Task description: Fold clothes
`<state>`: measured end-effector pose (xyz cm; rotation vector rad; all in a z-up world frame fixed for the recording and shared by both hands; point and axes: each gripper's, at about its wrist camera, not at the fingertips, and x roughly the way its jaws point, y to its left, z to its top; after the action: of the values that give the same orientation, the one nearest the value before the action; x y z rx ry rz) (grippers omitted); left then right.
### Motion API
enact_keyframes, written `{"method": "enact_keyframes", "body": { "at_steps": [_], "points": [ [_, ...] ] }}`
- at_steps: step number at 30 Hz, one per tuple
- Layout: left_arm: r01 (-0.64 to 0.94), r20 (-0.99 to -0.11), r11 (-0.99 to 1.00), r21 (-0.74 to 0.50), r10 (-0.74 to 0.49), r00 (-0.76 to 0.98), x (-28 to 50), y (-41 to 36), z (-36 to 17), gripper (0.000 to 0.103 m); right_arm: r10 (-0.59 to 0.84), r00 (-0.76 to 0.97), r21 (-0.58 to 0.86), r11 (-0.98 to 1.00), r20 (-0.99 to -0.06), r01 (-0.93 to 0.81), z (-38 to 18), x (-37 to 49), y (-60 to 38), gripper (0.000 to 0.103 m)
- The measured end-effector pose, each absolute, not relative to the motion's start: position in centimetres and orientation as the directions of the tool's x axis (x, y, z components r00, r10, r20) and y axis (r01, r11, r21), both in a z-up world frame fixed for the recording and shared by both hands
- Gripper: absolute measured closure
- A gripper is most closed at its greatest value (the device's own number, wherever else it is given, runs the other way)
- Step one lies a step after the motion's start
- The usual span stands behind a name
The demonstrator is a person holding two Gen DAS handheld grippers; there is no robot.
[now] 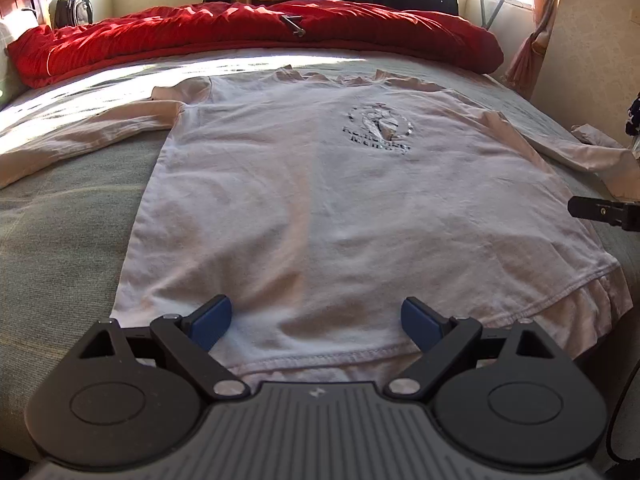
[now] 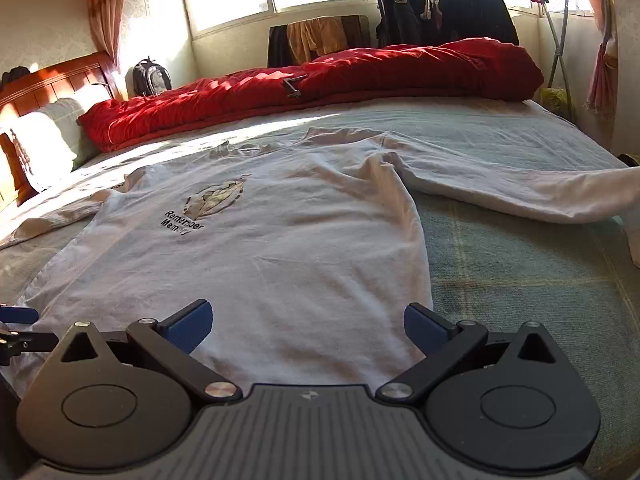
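A white long-sleeved shirt lies flat and face up on the bed, with a dark printed logo on its chest and both sleeves spread out to the sides. My left gripper hovers open over the shirt's bottom hem, nothing between its blue pads. In the right wrist view the same shirt spreads ahead, its right sleeve stretched towards the bed's right side. My right gripper is open above the hem near the shirt's right edge. The right gripper's tip shows at the left view's right border.
The bed has a pale green checked sheet. A rumpled red quilt lies along the far side. A pillow and wooden headboard are at the left. A backpack and a rack of dark clothes stand by the window.
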<state>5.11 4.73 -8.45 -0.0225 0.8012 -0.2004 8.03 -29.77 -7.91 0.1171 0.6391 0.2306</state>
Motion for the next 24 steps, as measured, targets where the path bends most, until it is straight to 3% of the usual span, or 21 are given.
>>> {"method": "enact_keyframes", "body": {
  "at_steps": [12,19,24],
  "points": [
    [0.147,-0.703,0.968,-0.205,-0.25,0.666,6.2,6.4,-7.4,0.011,0.239,0.755,0.119,0.97,-0.611,-0.211,-10.9,9.2,-27.5,0.0],
    [0.221,-0.633,0.917,-0.332,-0.391,0.668,12.7,8.0,-4.3,0.011,0.211,0.757,0.114,0.977,-0.619,-0.179,-10.9,9.3,-27.2,0.0],
    [0.17,-0.623,0.921,-0.349,-0.364,0.692,20.4,9.9,-5.1,0.011,0.207,0.768,0.104,0.978,-0.606,-0.181,-11.1,9.0,-27.1,0.0]
  ]
}}
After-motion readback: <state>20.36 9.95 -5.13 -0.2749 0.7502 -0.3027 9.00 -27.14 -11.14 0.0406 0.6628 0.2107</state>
